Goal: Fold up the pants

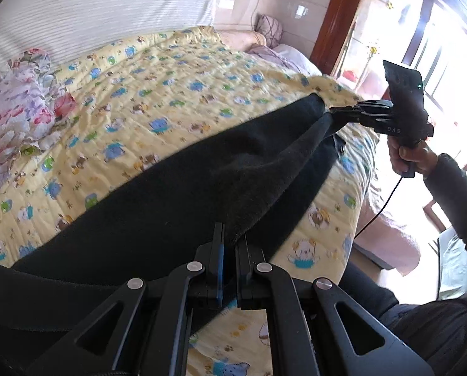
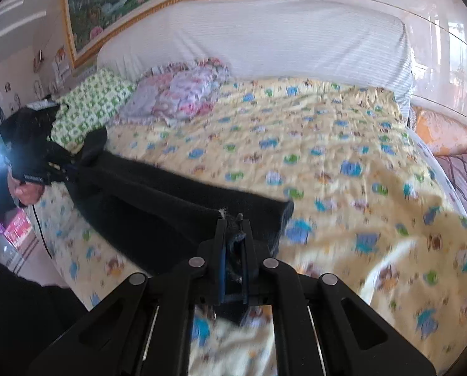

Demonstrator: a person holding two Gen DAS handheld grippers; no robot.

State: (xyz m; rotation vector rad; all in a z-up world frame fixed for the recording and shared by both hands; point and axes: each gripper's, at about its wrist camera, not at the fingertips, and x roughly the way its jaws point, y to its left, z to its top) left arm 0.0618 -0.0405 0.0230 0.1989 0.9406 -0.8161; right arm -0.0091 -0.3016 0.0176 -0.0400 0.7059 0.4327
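Note:
Black pants (image 1: pixel 177 194) stretch across the yellow cartoon-print quilt (image 1: pixel 145 94) near the bed's edge. My left gripper (image 1: pixel 230 238) is shut on one end of the pants. My right gripper (image 1: pixel 333 113) is shut on the other end and holds it lifted over the quilt. In the right wrist view the right gripper (image 2: pixel 234 224) pinches a black cloth edge, and the pants (image 2: pixel 158 200) run to the left gripper (image 2: pixel 72 169) at the far left.
A floral bundle of bedding (image 1: pixel 17 103) lies at the quilt's left. A green-patterned pillow (image 2: pixel 89 109) and white headboard (image 2: pixel 264 44) are at the back. The bed edge (image 1: pixel 355 206) drops off beside a window door (image 1: pixel 421 31).

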